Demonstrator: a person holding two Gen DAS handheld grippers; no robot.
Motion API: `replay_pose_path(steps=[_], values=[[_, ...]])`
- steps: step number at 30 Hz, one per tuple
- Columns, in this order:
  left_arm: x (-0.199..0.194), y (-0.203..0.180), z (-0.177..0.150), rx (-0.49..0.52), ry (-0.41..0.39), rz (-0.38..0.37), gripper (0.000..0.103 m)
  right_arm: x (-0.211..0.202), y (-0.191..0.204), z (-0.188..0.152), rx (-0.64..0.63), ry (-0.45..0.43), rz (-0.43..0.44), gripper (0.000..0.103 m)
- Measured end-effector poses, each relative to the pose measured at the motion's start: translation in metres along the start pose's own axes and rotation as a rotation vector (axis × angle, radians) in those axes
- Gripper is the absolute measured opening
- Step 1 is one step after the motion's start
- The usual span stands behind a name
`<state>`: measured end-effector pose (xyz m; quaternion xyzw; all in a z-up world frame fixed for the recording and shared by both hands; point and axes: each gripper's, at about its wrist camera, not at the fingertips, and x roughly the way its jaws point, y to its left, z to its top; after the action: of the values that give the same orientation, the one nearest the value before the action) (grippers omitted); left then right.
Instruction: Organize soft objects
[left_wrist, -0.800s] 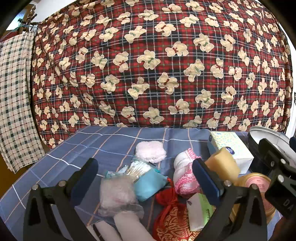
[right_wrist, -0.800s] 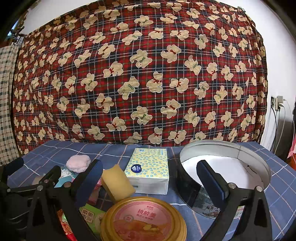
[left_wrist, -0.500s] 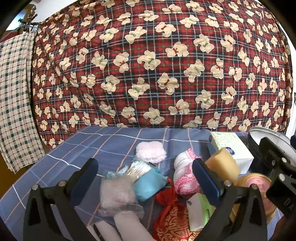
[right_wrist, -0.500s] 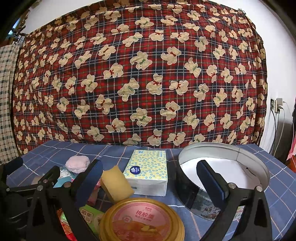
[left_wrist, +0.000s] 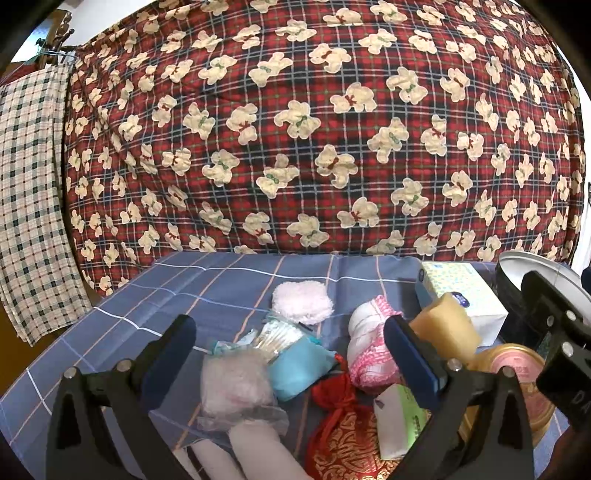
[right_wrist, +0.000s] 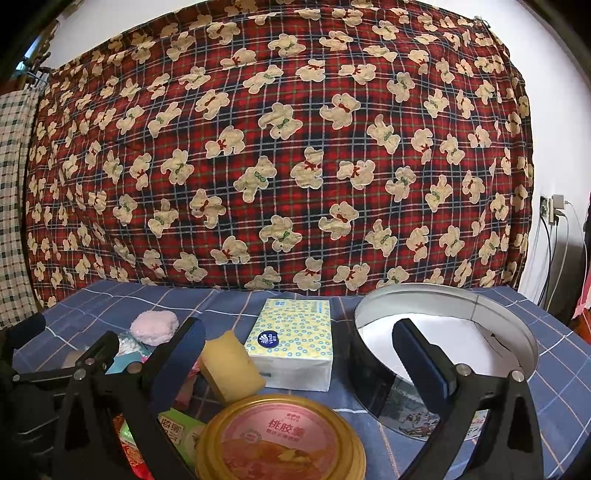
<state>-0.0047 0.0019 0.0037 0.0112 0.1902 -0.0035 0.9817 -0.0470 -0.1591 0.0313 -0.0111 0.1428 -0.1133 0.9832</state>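
Nothing really moved since before: left gripper (left_wrist: 290, 356) and right gripper (right_wrist: 299, 354) both hovered, angled slightly down over the clutter, jaws wide apart, empty.

backdrop: red plaid blanket with cream bears (right_wrist: 280, 155) hanging behind bench | left: checked cloth (left_wrist: 29, 192) hanging | bench: blue checked cover (left_wrist: 207, 280) | right: wall socket with chargers and cables (right_wrist: 554, 210) on white wall
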Motion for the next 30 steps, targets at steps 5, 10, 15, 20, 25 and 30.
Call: replay_pose_path(steps=[5,10,15,20,25,30], values=[[0.0005,-0.0008,0.0001,-0.002,0.000,0.001,0.103,0.0018,0.0001,-0.0025,-0.002,-0.001,0.000,0.102],[0.0000,-0.0005,-0.0003,-0.003,-0.001,0.001,0.103,-0.0005,-0.0037,0.0006,-0.003,0.001,-0.001,0.102],[0.0004,-0.0007,-0.0004,-0.001,0.002,0.001,0.103,-0.0004,-0.0021,0.0009,-0.004,0.008,0.002,0.102],[0.0008,-0.0008,-0.0008,0.000,0.003,0.001,0.103,-0.0002,-0.0007,0.0010,-0.007,0.007,0.003,0.102],[0.0011,-0.0003,-0.0014,-0.001,0.005,0.002,0.103,0.0031,-0.0006,-0.0007,-0.017,0.015,0.014,0.102],[0.0004,0.0010,-0.0029,-0.003,0.010,0.009,0.103,-0.0016,-0.0043,-0.0040,-0.046,0.011,0.026,0.102]])
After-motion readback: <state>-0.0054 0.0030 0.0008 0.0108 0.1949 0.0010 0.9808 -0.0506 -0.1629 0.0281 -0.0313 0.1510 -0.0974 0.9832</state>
